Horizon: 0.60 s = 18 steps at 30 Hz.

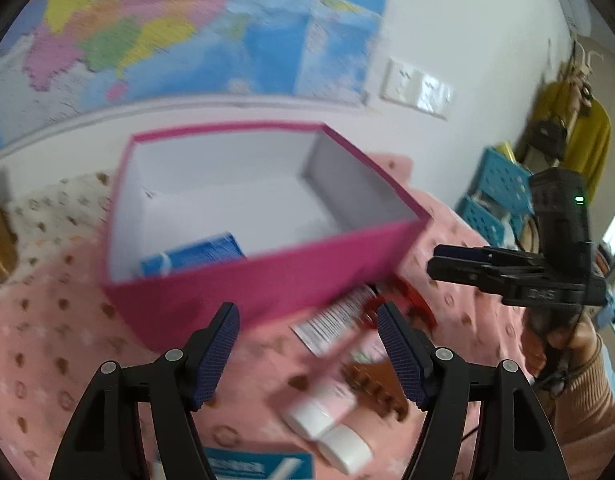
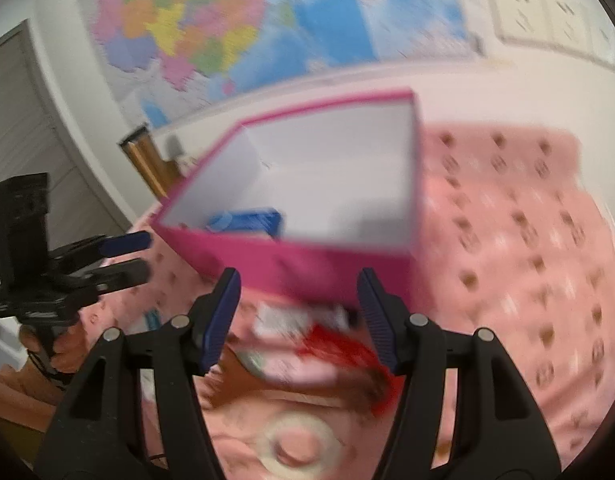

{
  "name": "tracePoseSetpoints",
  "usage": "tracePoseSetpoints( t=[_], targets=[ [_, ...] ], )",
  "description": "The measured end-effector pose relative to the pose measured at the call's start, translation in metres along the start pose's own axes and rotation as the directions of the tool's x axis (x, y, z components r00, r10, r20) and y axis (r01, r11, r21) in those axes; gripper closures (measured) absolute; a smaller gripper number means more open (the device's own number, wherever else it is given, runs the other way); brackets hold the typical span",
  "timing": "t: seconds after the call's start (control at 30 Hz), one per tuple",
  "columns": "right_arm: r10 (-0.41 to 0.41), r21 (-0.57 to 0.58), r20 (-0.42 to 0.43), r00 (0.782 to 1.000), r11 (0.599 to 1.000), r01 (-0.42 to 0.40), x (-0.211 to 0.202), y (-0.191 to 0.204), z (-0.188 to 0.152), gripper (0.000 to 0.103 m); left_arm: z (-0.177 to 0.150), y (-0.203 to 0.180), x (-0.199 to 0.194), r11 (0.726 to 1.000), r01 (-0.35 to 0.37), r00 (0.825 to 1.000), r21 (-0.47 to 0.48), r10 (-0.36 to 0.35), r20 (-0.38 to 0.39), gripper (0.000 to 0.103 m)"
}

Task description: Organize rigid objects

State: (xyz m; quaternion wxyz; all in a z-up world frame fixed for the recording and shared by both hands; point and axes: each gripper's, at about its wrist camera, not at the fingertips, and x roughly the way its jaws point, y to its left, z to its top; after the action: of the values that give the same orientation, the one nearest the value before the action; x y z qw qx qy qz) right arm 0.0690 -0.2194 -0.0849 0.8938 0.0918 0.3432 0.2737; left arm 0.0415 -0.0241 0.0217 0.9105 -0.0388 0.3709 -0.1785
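Support surface: pink cloth (image 1: 459, 240) with a brown printed pattern. Directly on it: open magenta box (image 1: 243, 292); just in front of the box, a blurred cluster of white-capped pink tubes (image 1: 327, 404), brown claw hair clip (image 1: 377, 384), red item (image 1: 411, 300), blue-and-white flat pack (image 1: 259, 464). Nearer the right wrist camera, a clear tape roll (image 2: 301, 446).

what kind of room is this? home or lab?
Likely a home room, perhaps a bedroom or study. A colourful wall map hangs behind a table under a pink patterned cloth, and a yellow garment hangs by the wall. A pink box sits on the cloth.
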Motion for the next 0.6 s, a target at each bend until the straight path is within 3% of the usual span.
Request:
tracePoseSetpoints(
  t=[0.27, 0.6],
  targets=[
    [-0.095, 0.074, -0.093, 0.991, 0.992, 0.102, 0.018, -0.039, -0.039, 0.041, -0.012, -0.026, 0.036, 0.999, 0.048, 0.995, 0.026, -0.046, -0.093, 0.03],
    [-0.139, -0.022, -0.125, 0.982, 0.99, 0.137, 0.036, -0.038, -0.045, 0.054, -0.009, -0.048, 0.074, 0.995, 0.078, 0.984, 0.064, -0.066, -0.167, 0.035]
  ],
)
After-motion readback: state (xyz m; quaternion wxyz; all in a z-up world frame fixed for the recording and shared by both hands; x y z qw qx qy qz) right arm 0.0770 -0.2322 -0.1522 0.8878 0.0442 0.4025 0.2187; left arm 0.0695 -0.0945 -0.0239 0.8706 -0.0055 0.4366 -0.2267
